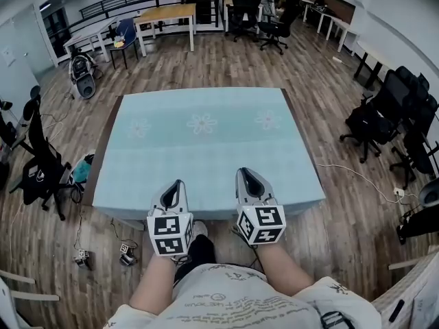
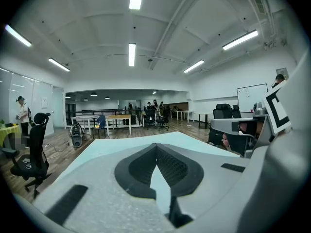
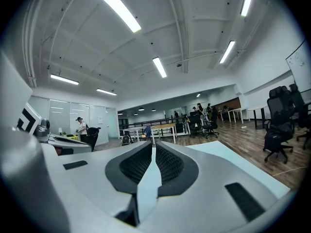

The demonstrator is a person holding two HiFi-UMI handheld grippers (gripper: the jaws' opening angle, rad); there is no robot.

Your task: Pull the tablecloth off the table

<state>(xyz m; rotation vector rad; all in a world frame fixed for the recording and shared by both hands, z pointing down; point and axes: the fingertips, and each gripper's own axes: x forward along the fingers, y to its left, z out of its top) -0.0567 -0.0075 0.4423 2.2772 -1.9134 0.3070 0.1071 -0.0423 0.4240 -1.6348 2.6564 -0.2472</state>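
Head view first: the pale blue tablecloth point(image 1: 206, 149), with its row of three flower prints, lies flat over the table point(image 1: 103, 157), whose dark edge peeks out on the left. The left gripper point(image 1: 180, 184) and the right gripper point(image 1: 243, 173) sit side by side over the near edge of the cloth, tips pointing away from the person. Black office chairs point(image 1: 384, 115) stand on the wooden floor point(image 1: 322, 101) to the right.

Over to the left gripper view: the ribbed black pads point(image 2: 170, 166) meet at the tip, clenched, with pale blue cloth showing in the slit behind them. Whether a fold is actually pinched there, I cannot make out.

Right gripper view now: same story, jaws pressed together at the tip. The cloth spreads ahead and off to the right.
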